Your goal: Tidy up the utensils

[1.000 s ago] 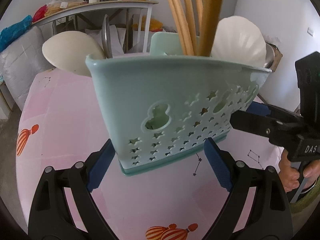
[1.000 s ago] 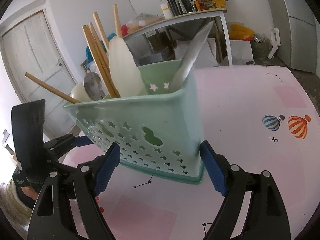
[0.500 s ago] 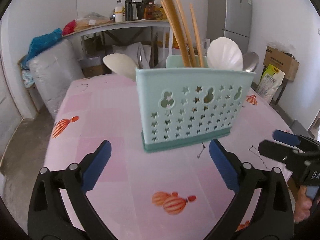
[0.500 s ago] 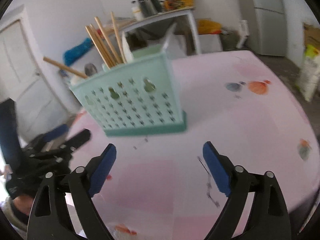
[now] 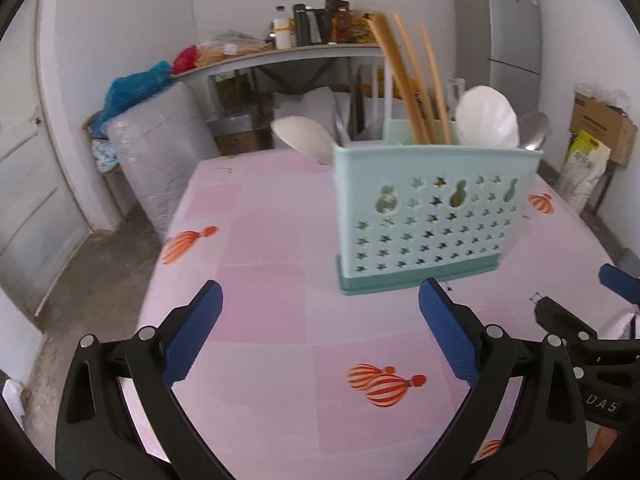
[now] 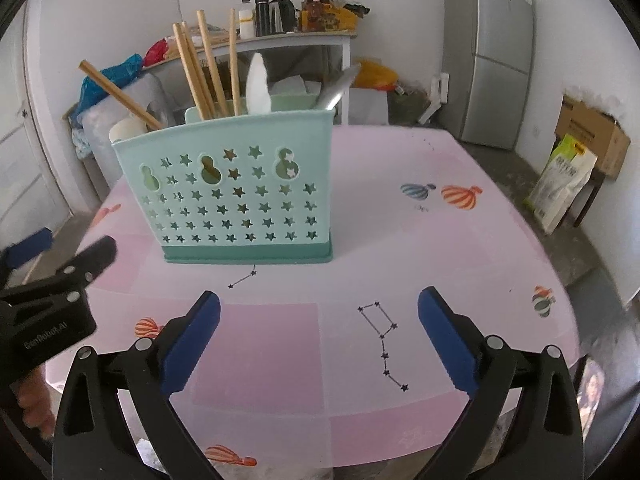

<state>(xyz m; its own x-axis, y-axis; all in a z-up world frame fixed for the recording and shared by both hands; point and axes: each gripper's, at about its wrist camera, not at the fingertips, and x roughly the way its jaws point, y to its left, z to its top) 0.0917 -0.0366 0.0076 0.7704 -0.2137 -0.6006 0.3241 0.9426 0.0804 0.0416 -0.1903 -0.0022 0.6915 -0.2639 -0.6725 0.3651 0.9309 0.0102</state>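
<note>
A mint-green utensil caddy (image 5: 436, 216) with star cut-outs stands upright on the pink table (image 5: 260, 280); it also shows in the right wrist view (image 6: 240, 192). It holds wooden chopsticks (image 6: 204, 68), white spoons (image 5: 486, 118) and metal spoons (image 5: 534, 130). My left gripper (image 5: 320, 312) is open and empty, short of the caddy. My right gripper (image 6: 320, 320) is open and empty, also short of it. Each gripper shows at the edge of the other's view.
A grey fridge (image 6: 492, 52) stands at the back right. A shelf table (image 6: 288, 40) with bottles stands behind. A cardboard box (image 6: 592, 136) and a bag (image 6: 564, 180) sit on the floor to the right. A door (image 5: 24, 184) is on the left.
Both grippers have pulled back from the caddy, which was held lifted between them a second ago. It now stands on the table, farther from both.
</note>
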